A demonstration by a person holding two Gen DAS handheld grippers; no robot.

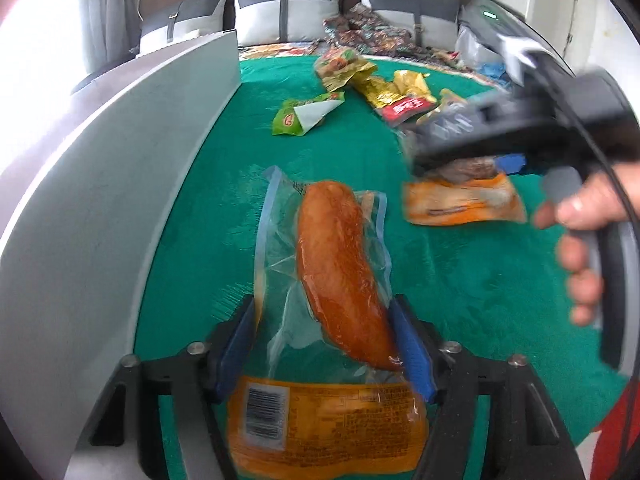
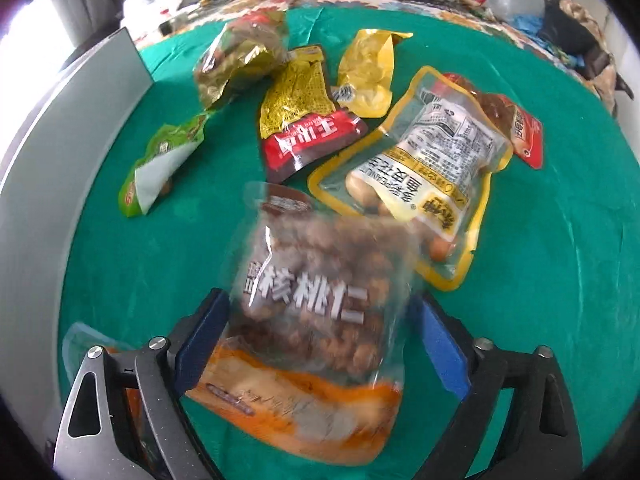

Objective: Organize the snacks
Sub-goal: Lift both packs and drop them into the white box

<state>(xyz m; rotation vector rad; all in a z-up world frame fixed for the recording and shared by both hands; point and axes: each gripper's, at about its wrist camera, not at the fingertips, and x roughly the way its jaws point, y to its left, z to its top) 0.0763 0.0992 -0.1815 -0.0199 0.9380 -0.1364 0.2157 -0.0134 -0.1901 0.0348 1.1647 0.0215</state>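
Observation:
My left gripper (image 1: pixel 324 336) is shut on a clear vacuum pack holding an orange-brown sausage (image 1: pixel 340 272), with an orange label end near the camera, above the green cloth (image 1: pixel 460 280). My right gripper (image 2: pixel 316 336) is shut on a walnut bag (image 2: pixel 320 292) with an orange bottom and white characters; the bag looks blurred. In the left wrist view the right gripper (image 1: pixel 432 160) and the walnut bag (image 1: pixel 464 200) sit to the right of the sausage pack.
A grey box wall (image 1: pixel 120 152) stands at the left. On the cloth lie a green pack (image 2: pixel 160 164), a red-yellow pack (image 2: pixel 304 120), a yellow pouch (image 2: pixel 368 72), a peanut bag (image 2: pixel 432 168) and a gold-green bag (image 2: pixel 240 56). Pillows (image 1: pixel 288 12) lie behind.

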